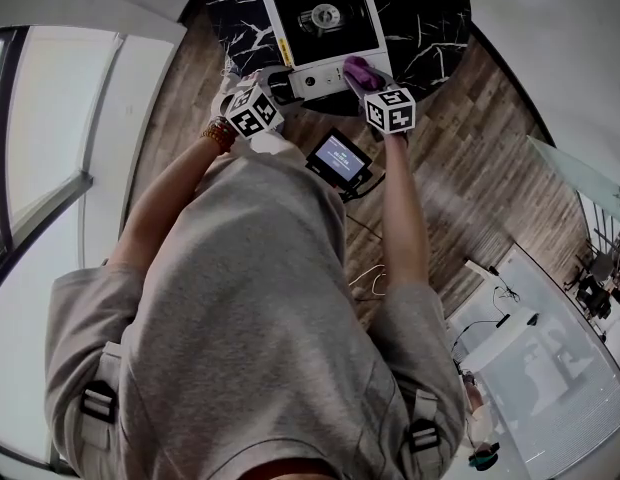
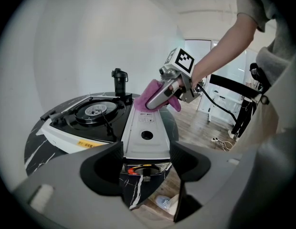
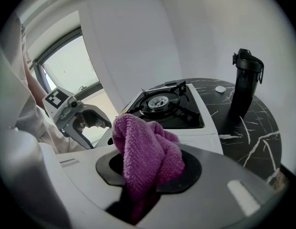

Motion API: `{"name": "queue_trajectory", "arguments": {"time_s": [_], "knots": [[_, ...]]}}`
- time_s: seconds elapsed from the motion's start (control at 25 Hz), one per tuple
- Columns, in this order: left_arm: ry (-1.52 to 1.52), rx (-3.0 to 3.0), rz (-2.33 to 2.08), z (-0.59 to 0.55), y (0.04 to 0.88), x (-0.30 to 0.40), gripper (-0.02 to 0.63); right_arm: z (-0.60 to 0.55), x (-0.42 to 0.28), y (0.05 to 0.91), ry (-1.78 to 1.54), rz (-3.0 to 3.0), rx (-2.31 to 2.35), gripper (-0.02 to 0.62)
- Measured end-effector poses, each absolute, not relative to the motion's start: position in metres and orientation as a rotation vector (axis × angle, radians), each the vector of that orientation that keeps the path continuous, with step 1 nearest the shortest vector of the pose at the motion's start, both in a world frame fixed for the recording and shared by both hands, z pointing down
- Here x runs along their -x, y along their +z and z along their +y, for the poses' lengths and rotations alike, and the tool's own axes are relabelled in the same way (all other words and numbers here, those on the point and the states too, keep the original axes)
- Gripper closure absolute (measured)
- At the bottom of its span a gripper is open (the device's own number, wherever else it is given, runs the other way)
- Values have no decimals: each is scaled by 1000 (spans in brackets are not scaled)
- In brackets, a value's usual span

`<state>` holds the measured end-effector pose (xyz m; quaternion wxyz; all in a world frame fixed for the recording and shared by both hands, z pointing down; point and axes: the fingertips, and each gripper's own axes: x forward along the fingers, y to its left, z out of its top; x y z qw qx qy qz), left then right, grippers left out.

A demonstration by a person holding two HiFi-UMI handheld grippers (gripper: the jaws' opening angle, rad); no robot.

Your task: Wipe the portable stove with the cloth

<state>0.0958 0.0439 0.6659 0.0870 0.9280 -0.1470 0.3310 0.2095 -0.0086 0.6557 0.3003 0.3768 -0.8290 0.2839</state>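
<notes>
The white portable stove (image 1: 320, 13) with a black burner well sits on a round black marble table (image 1: 430, 28). My left gripper (image 1: 278, 86) stands at the stove's front end by the knob. In the left gripper view its wide jaws (image 2: 147, 163) press on both sides of the white cover panel (image 2: 147, 123). My right gripper (image 1: 362, 76) is shut on a bunched purple cloth (image 3: 148, 151). The cloth (image 2: 147, 95) rests on the far end of that panel, beside the burner (image 3: 160, 100). From the right gripper view the left gripper (image 3: 98, 123) shows across the stove.
A tall black bottle (image 3: 246, 80) stands on the table behind the stove, with a small white cap (image 3: 219, 88) near it. On the wood floor below lie a small device with a lit screen (image 1: 338, 158) and loose cables (image 1: 370, 278).
</notes>
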Motion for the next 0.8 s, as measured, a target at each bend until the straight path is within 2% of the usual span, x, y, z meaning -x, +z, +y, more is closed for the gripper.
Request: {"name": "queue_trajectory", "arguments": {"time_s": [0.8], "knots": [[975, -2763, -444, 44, 665, -97, 321, 5, -172, 657, 837, -2227, -775, 457]]}}
